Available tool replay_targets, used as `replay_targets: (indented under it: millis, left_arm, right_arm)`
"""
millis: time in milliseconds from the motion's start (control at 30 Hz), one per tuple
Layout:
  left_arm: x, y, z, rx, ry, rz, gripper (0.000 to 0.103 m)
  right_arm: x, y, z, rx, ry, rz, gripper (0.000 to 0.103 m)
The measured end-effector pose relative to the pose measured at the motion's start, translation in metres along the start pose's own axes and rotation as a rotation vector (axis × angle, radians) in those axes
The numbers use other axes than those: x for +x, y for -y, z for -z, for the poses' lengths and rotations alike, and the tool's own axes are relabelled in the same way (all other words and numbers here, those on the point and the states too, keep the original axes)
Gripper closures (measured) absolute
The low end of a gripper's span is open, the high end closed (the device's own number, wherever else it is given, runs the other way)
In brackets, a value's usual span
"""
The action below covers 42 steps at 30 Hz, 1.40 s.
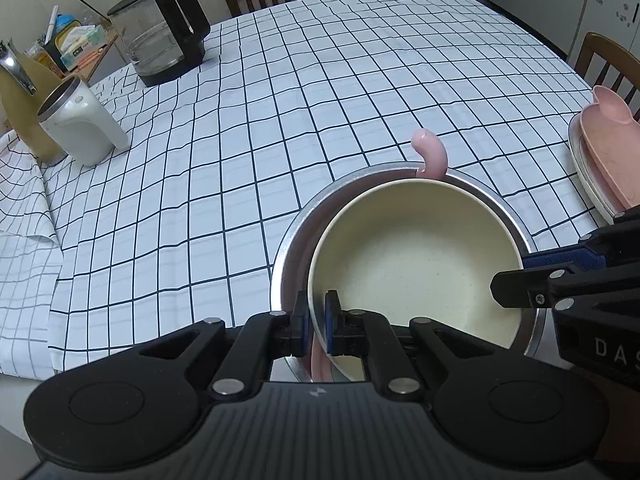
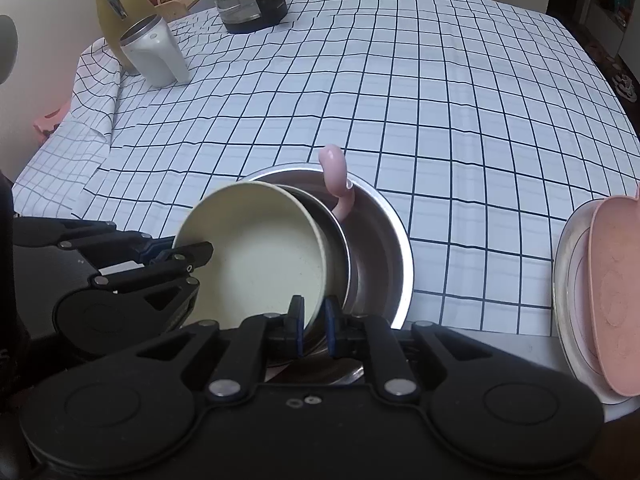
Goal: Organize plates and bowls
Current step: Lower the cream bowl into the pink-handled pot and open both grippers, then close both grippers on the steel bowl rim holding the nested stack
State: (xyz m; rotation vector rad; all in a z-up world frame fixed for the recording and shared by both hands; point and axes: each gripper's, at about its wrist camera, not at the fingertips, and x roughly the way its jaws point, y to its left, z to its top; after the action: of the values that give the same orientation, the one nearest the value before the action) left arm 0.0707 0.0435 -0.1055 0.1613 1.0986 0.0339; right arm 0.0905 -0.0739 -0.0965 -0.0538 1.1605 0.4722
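Note:
A cream bowl (image 1: 416, 264) sits tilted inside a steel bowl (image 1: 292, 240) near the table's front edge. My left gripper (image 1: 317, 326) is shut on the cream bowl's near-left rim. My right gripper (image 2: 313, 330) is shut on the cream bowl's (image 2: 256, 264) opposite rim, over the steel bowl (image 2: 384, 240); it also shows in the left wrist view (image 1: 516, 288). A smaller steel bowl (image 2: 334, 240) lies nested under the cream one. A pink curved handle (image 1: 430, 152) (image 2: 338, 172) sticks up from between the bowls at the far rim.
A pink cat-shaped plate (image 1: 608, 144) (image 2: 616, 292) lies on a white plate (image 2: 568, 280) at the right table edge. A white kettle (image 1: 80, 120), a yellow jug (image 2: 116, 12) and a glass coffee pot (image 1: 160, 32) stand at the far left. Chairs stand behind the checked tablecloth (image 1: 320, 80).

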Motion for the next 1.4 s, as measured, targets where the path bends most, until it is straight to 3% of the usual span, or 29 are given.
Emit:
replay_targets:
  millis: [600,967,1100,1233,1400]
  left_arm:
    - [-0.020,-0.012,0.004,-0.063,0.070,0.071,0.091]
    - [-0.052,-0.016,0.009,-0.099,0.170,0.101,0.050]
    - [-0.062,-0.021,0.012,-0.104,0.204,0.113,0.043]
    - [-0.067,-0.027,0.016,-0.116,0.234,0.120,0.032]
    - [-0.070,-0.036,0.019,-0.126,0.264,0.132,0.028]
  right_arm:
    - [-0.025,0.009,0.003,0.014,0.076,-0.029,0.067]
    - [-0.058,0.004,0.011,-0.031,0.156,-0.032,0.054]
    - [-0.070,0.003,0.016,-0.050,0.190,-0.032,0.037]
    - [-0.077,0.005,0.021,-0.054,0.209,-0.025,0.030]
    - [-0.083,0.011,0.028,-0.051,0.237,-0.009,0.017]
